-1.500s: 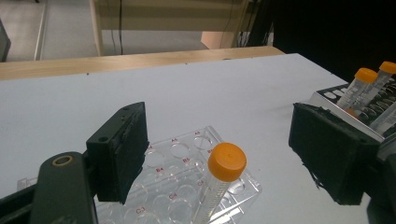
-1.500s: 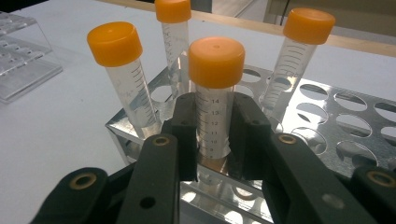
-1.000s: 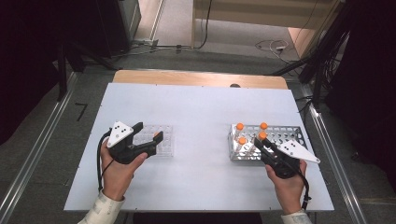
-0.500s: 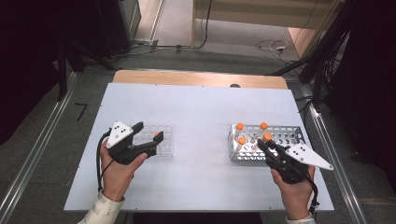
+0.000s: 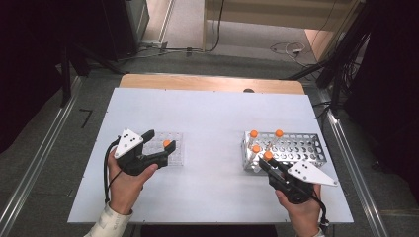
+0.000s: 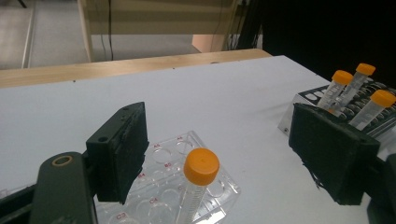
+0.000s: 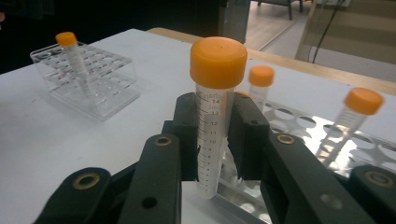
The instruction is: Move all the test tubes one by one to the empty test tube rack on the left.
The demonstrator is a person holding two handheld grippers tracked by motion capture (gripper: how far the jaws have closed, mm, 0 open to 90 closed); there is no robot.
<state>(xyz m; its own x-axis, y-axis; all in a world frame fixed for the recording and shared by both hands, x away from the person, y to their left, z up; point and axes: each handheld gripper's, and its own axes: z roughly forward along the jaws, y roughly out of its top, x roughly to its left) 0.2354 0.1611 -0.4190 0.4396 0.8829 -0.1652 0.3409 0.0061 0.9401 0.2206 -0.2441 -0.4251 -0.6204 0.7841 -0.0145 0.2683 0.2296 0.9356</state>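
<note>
High view: white table (image 5: 212, 123). Right gripper (image 5: 266, 161) is clenched on a clear graduated plastic tube with an orange screw cap (image 5: 268, 156), at the near-left corner of the perforated metal tube rack (image 5: 301, 148). Three more orange-capped tubes (image 5: 254, 134) stand in that rack. Left gripper (image 5: 160, 148) is released, jaws spread over the clear acrylic well rack (image 5: 174, 150), which carries one capped tube (image 5: 167, 143).

Left gripper view: jaws wide apart, touching nothing; the single tube (image 6: 198, 179) stands tilted between them in the acrylic rack (image 6: 187, 186).

Right gripper view: pads grip the held tube (image 7: 214, 116) below its cap, upright.

Judgement: lift straight up until the tip clears the holes, keep the tube vertical, then carry it across.

Count: five tubes, two racks, two grippers.
</note>
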